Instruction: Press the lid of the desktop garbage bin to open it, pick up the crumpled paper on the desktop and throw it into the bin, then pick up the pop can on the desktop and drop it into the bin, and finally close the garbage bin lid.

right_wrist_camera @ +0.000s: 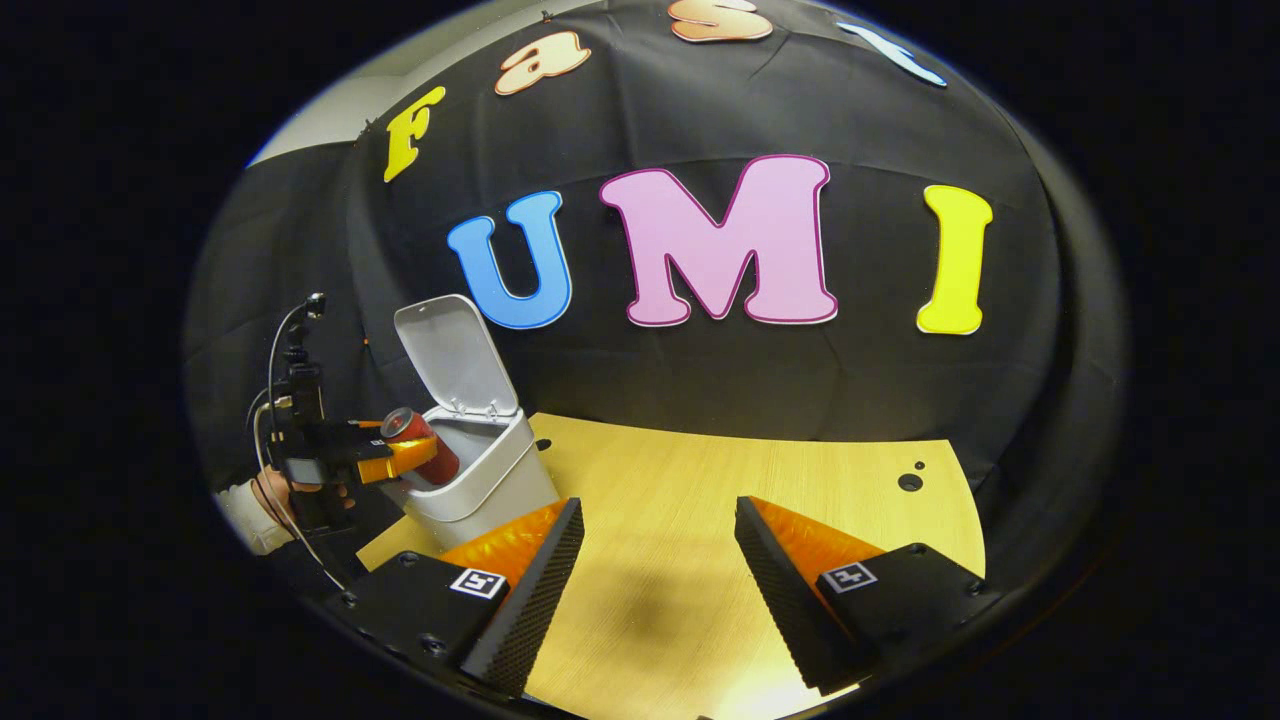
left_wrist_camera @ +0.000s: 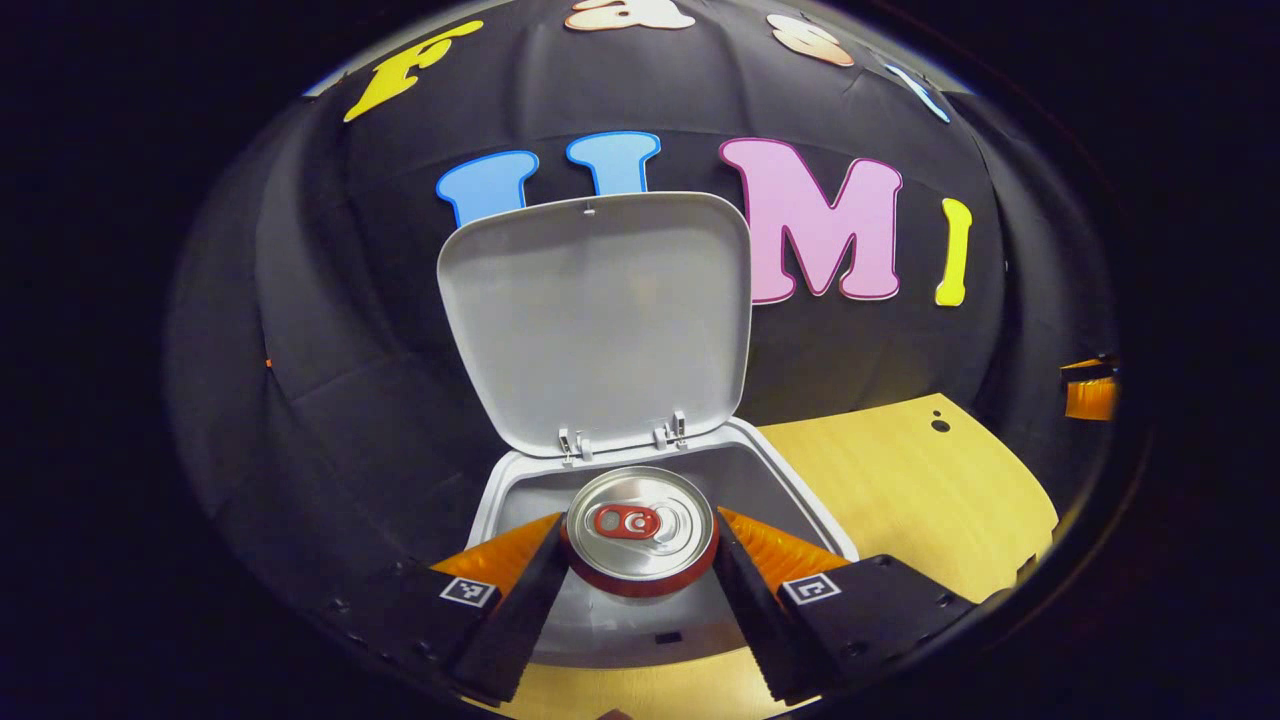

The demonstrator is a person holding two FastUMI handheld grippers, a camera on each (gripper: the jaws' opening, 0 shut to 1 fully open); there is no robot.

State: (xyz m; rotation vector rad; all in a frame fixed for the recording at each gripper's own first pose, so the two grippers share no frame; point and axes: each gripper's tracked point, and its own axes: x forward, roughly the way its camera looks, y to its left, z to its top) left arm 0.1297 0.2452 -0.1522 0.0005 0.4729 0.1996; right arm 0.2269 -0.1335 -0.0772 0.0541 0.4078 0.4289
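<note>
Each gripper has black housings with square tags, screws; a cable; pale sleeve

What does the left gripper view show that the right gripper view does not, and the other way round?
Left gripper view: the pop can from above, its silver top and pull tab, held in the left tool over the open bin; the hinges of the lid. Right gripper view: a hand holding the left tool, the can's red side, the bin's outer wall, and the right tool open over the table. Both: bin, raised lid, can, wooden table.
</note>
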